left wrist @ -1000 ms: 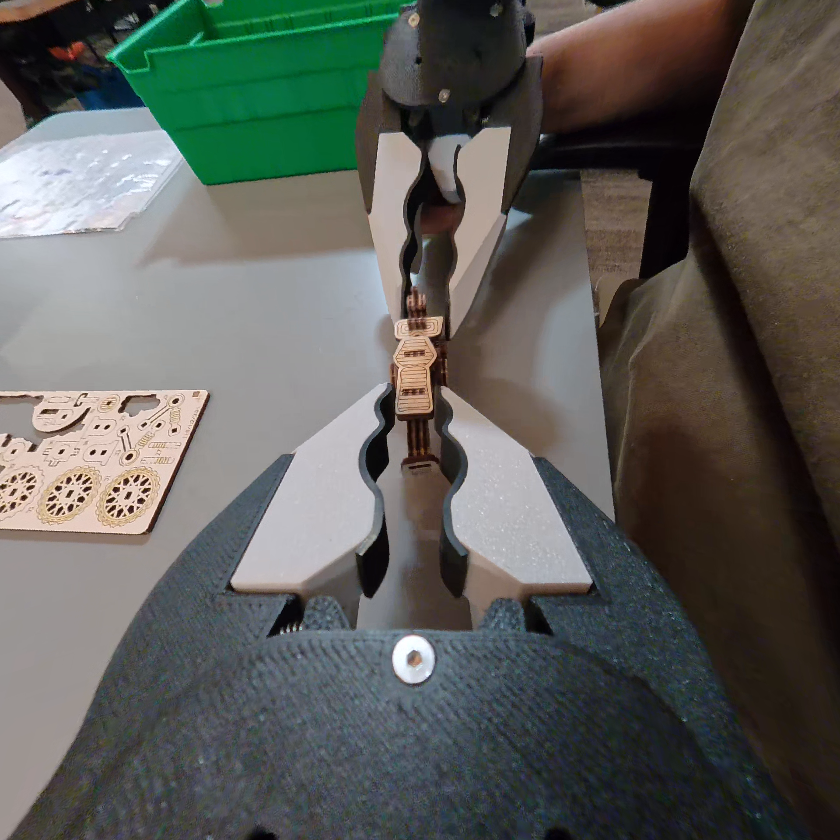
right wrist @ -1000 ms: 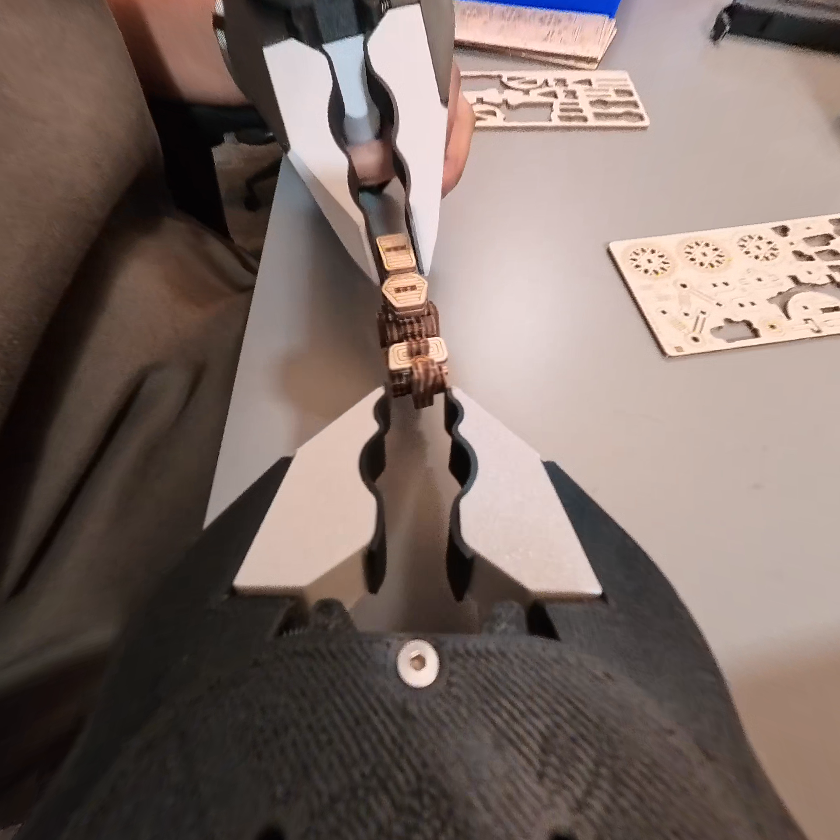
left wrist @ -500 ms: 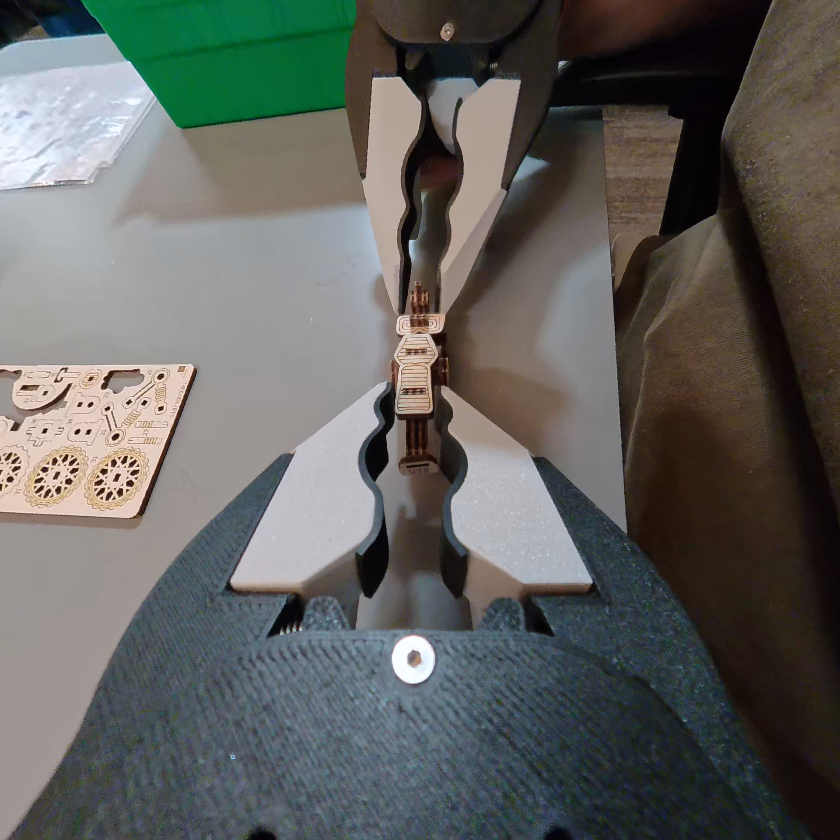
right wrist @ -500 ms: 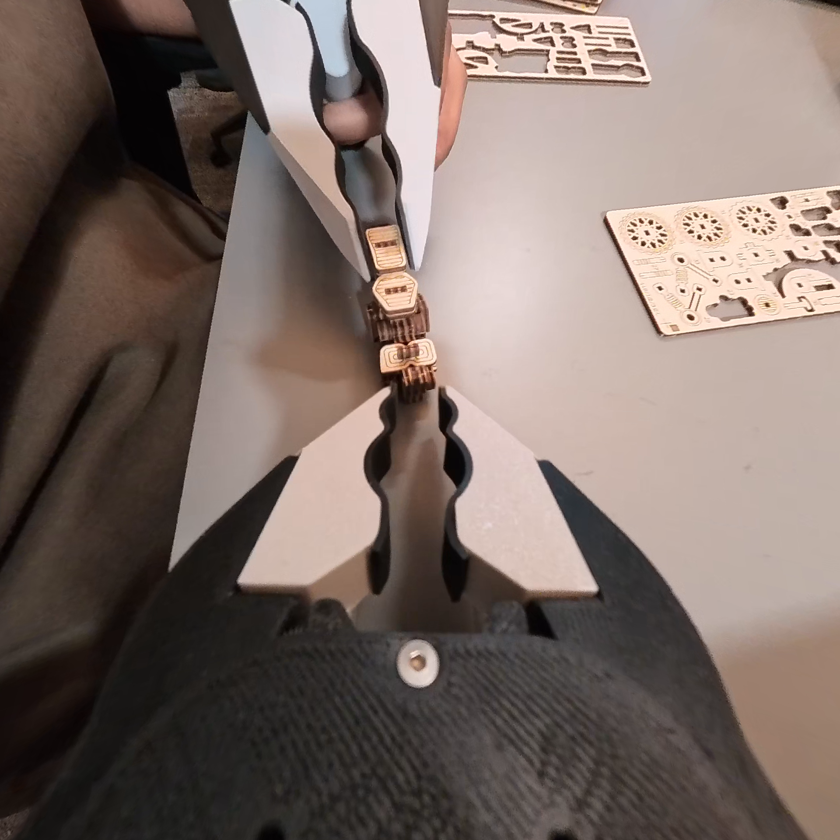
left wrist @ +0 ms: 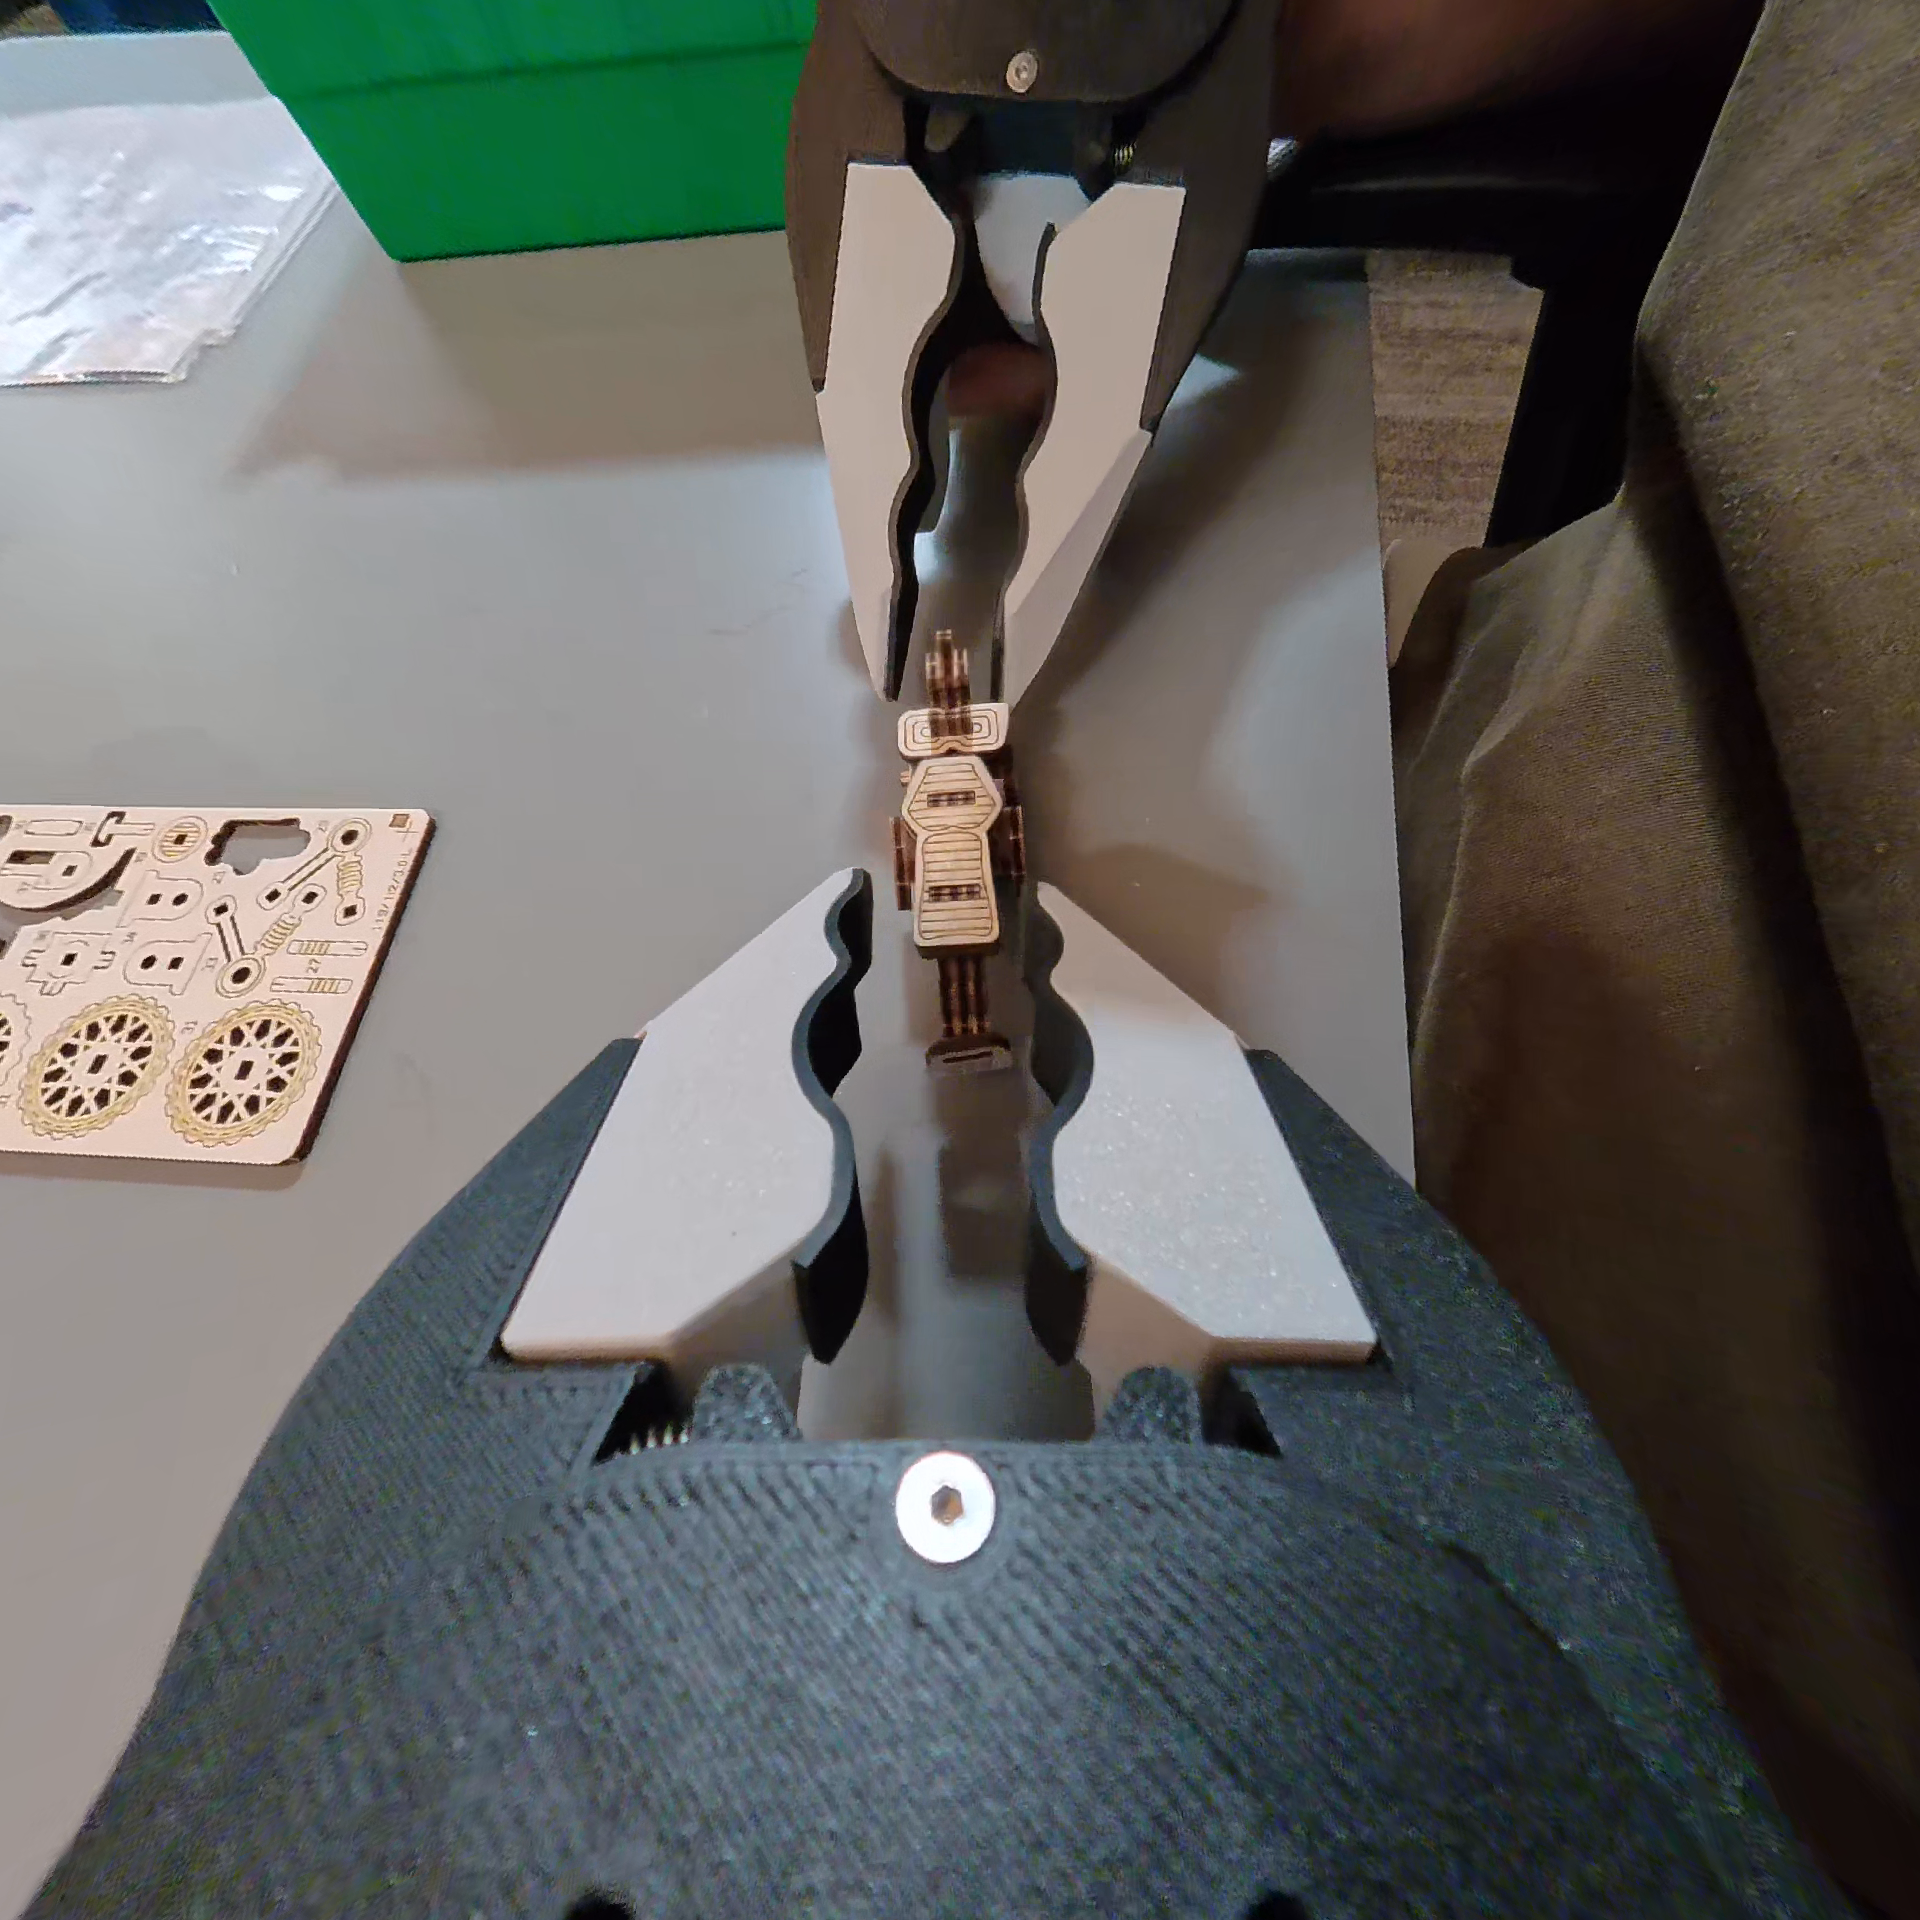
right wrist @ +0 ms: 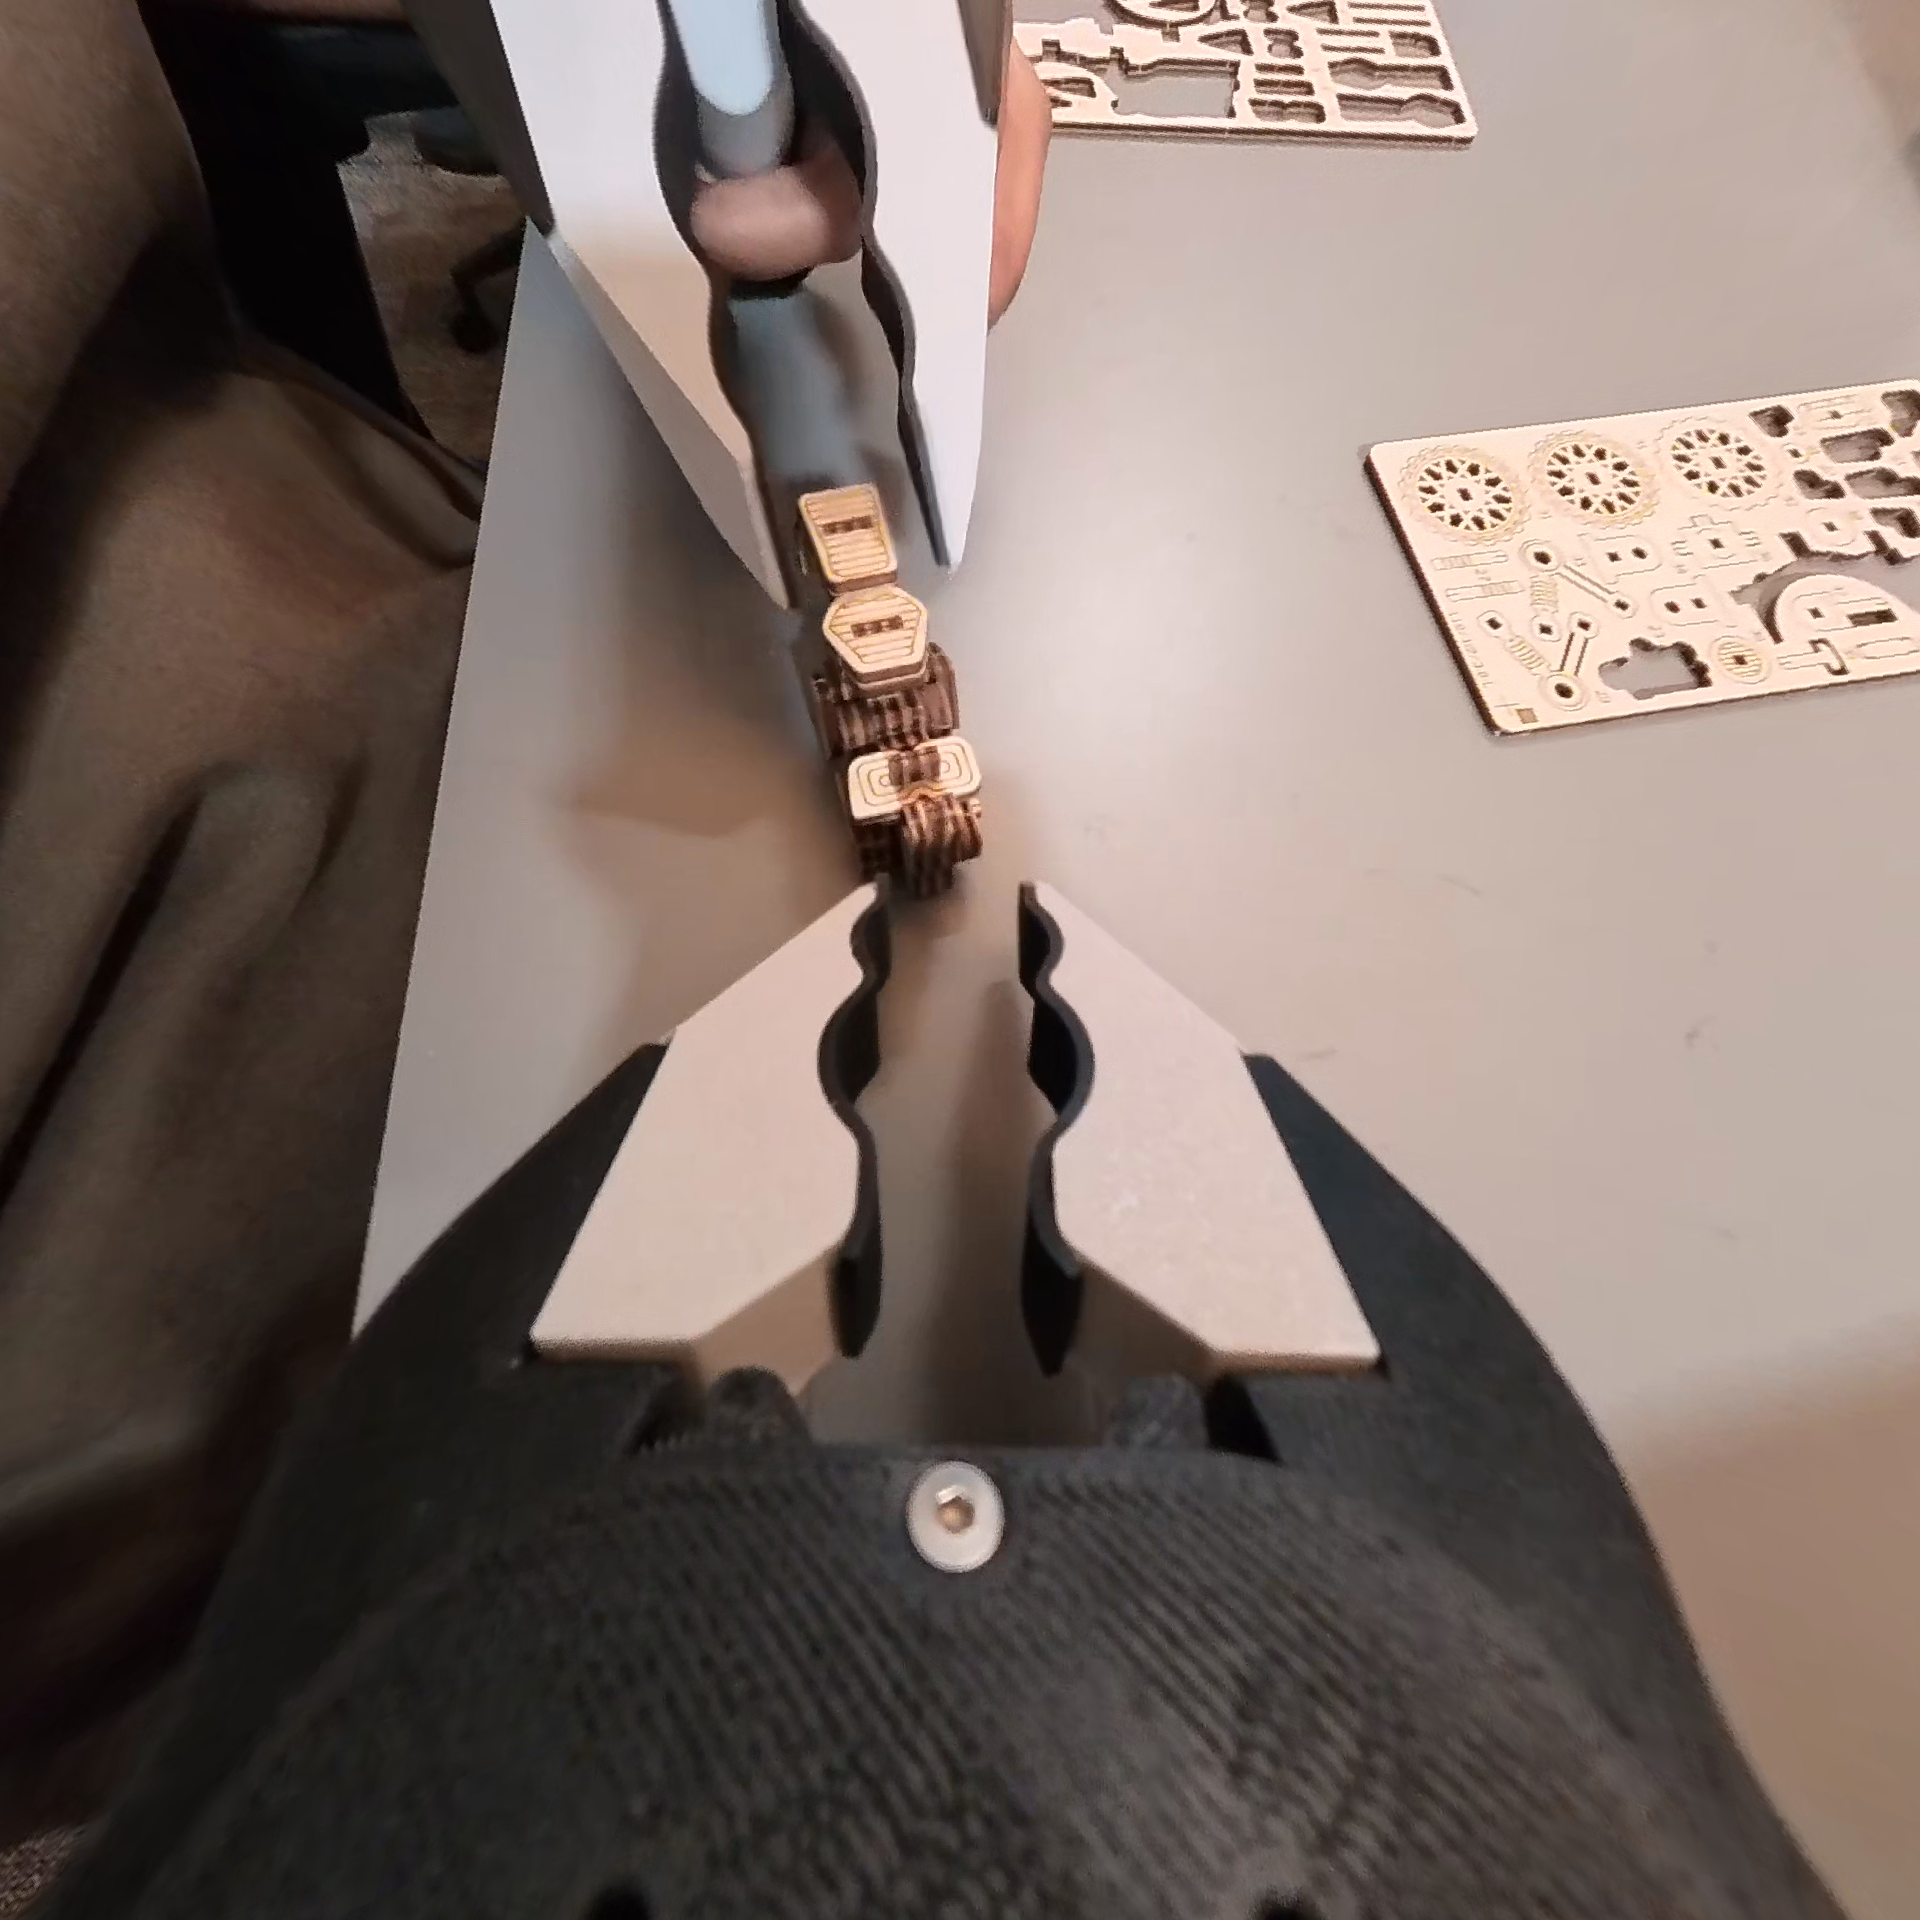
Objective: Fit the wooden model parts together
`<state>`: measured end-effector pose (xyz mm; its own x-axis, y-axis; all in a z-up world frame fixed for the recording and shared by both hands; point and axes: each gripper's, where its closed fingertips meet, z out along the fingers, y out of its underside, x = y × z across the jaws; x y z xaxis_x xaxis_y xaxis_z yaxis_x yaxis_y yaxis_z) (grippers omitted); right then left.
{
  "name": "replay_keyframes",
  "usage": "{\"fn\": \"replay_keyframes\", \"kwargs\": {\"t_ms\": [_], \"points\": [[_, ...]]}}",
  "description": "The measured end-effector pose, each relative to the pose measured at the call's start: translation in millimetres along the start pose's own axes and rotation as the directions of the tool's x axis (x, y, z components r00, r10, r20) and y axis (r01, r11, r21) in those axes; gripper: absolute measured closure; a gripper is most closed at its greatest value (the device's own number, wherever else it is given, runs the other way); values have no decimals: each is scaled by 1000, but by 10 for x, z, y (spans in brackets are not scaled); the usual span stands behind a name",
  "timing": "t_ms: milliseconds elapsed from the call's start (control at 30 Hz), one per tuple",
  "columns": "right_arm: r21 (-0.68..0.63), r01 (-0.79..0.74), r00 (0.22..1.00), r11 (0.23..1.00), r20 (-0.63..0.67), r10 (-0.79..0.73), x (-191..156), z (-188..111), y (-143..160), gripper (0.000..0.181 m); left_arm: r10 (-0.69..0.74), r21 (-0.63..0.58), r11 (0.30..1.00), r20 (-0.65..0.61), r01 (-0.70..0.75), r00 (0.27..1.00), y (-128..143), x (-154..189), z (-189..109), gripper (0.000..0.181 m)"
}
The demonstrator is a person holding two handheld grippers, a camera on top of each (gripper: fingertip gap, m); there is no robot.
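Observation:
A small assembled wooden model (left wrist: pixel 951 862) lies lengthwise between my two grippers near the table's edge. It also shows in the right wrist view (right wrist: pixel 883 644). My left gripper (left wrist: pixel 948 888) is open around the model's near half, with a gap showing on the left side. My right gripper (right wrist: pixel 951 894) is open. Its left fingertip (right wrist: pixel 868 909) is at the model's end and its right fingertip stands clear. In the left wrist view the right gripper (left wrist: pixel 948 681) straddles the far end. In the right wrist view the left gripper (right wrist: pixel 868 582) straddles the other end.
A wooden parts sheet (left wrist: pixel 187 977) with wheel shapes lies on the grey table (left wrist: pixel 520 571); it also shows in the right wrist view (right wrist: pixel 1662 561). Another sheet (right wrist: pixel 1247 83) lies farther off. A green bin (left wrist: pixel 540 125) and clear plastic (left wrist: pixel 125 239) sit at the back. A person's clothing (left wrist: pixel 1714 1039) is past the table edge. About 6 cm separates my left fingertips from my right.
Both grippers have come lower toward the table with the model. Both sets of fingers have spread and no longer pinch it.

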<state>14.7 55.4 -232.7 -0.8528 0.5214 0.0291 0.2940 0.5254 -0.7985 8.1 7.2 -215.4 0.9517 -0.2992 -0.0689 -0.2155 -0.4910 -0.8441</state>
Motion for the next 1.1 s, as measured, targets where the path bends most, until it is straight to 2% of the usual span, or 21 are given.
{"fn": "replay_keyframes", "kwargs": {"t_ms": [167,300,467,567,667,733,833,933,1100], "points": [[-17,-6,999,1000,-32,6,89,-30,57,157,-35,50,998,-32,37,999,-52,12,-69,149],[-3,-42,996,999,-83,42,205,-65,55,163,-98,170,980,-57,106,994,-191,-52,-217,150],[5,-102,981,995,-165,101,395,-109,90,162,-211,387,903,21,187,977,-406,-399,-513,154],[37,-144,963,989,-223,148,542,-157,79,160,-269,398,898,163,186,949,-312,-698,-563,154],[106,-191,933,976,-289,214,737,-219,18,160,-310,358,916,343,182,886,-182,-1045,-539,153],[185,-236,904,954,-318,286,909,-253,-75,160,-352,345,914,414,214,839,-146,-1276,-508,150],[288,-348,863,892,-272,425,1116,-211,-213,156,-453,278,891,537,358,712,85,-1756,-439,140],[307,-469,826,828,-179,535,1258,-96,-283,144,-573,193,796,546,574,611,394,-2061,-270,135],[363,-535,753,763,-205,625,1670,70,-421,141,-673,231,708,510,668,536,433,-2372,-113,127]]}}
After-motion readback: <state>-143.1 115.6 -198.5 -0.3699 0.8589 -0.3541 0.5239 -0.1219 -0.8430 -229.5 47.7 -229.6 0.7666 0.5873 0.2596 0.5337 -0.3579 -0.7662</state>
